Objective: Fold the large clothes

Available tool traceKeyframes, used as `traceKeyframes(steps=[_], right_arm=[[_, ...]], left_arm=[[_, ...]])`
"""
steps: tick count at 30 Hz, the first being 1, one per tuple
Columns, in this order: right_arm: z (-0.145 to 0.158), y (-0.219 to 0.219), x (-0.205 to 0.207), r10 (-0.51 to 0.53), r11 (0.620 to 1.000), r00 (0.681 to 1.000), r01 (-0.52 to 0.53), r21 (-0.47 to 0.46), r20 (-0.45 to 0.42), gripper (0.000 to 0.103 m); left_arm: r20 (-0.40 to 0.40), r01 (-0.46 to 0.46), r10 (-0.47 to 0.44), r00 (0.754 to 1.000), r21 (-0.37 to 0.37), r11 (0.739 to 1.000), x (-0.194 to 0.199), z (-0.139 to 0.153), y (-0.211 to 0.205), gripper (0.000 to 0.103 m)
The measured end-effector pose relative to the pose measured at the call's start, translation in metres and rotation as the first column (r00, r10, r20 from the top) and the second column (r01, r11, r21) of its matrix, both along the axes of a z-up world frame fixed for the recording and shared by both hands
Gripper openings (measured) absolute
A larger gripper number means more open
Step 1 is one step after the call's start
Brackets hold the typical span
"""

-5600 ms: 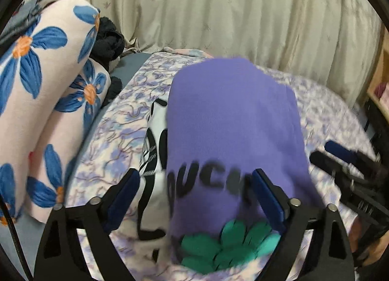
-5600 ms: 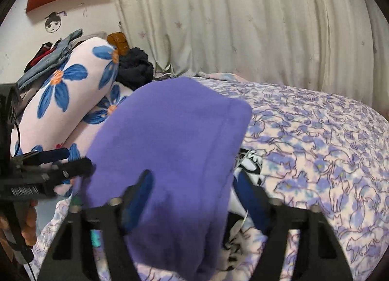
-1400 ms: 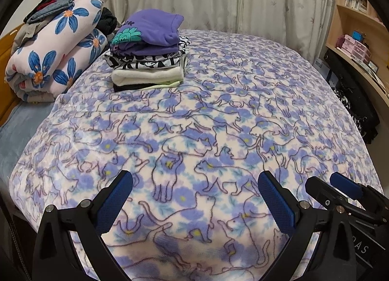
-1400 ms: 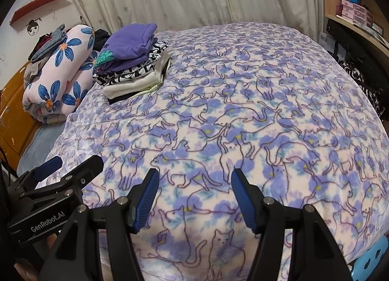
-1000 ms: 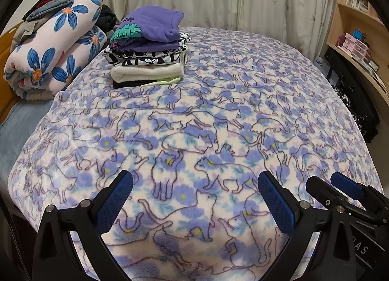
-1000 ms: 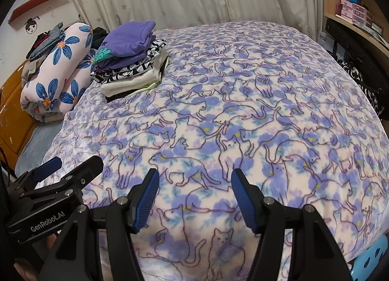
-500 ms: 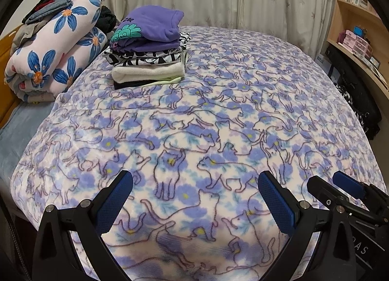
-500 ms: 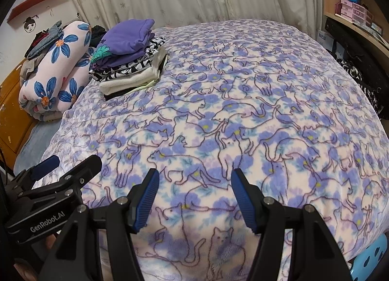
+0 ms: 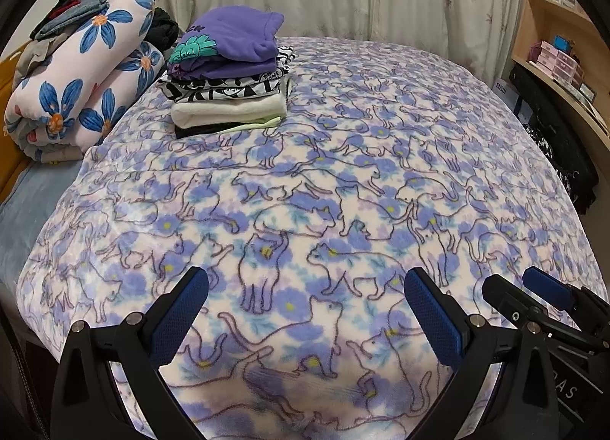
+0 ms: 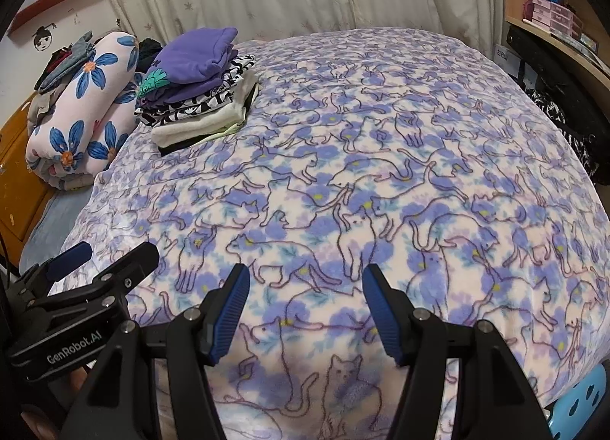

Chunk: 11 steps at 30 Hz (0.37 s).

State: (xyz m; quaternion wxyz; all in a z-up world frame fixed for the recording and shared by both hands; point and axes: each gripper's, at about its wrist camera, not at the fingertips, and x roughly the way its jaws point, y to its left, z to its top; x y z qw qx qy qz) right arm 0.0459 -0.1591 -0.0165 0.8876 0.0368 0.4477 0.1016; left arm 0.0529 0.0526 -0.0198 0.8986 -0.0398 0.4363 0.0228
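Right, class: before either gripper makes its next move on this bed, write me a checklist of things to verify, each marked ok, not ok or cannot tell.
1. Left gripper open and holding nothing: ok.
2. Right gripper open and holding nothing: ok.
3. Folded purple sweatshirt sits on top of the stack of folded clothes: ok.
4. Stack stands straight, not toppling: ok.
5. Cat-print fleece blanket has bare space in front of both grippers: ok.
6. Another unfolded garment within reach: cannot tell.

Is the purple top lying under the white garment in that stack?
No, the purple top sits on top of the stack, with the white garment several layers below it.
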Motion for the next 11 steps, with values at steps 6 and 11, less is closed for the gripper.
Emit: traceKeyframes(steps=[6, 11], right_arm=[[-0.0022, -0.0015, -0.0001, 0.001, 1.000, 1.000, 0.000, 0.003, -0.007, 0.062], [-0.0044, 0.0003, -0.0009, -0.001, 1.000, 1.000, 0.001, 0.002, -0.010, 0.062]], left_arm=[[-0.012, 0.001, -0.001, 1.000, 0.006, 1.000, 0.0029, -0.0017, 0.0010, 0.102], [-0.021, -0.001, 0.001, 1.000, 0.008, 1.000, 0.0039, -0.0038, 0.0052, 0.102]])
